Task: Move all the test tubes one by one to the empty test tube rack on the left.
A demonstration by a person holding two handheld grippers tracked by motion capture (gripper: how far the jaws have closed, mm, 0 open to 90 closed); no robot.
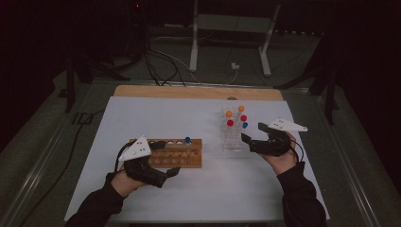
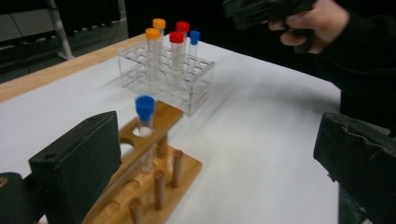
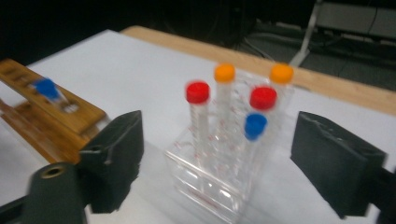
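Right hand-held gripper [image 3: 217,158] stands wide open and empty before the blue-capped tube [image 3: 254,135] in the clear rack [image 3: 205,186], right on the bench [image 1: 203,184]. Tube judged light, slippery, fragile; grip below cap.

White sheet [image 1: 142,118] spread flat across the tabletop, with a strip of bare wooden table edge [image 1: 189,92] along the far side. Beyond the table, on the grey-green floor [image 1: 42,142]: grey metal stand [image 1: 231,23] on two slanting legs, tangle of black cables [image 1: 161,66] to its left, small white plug [image 1: 235,66] between the legs. Dark background behind.
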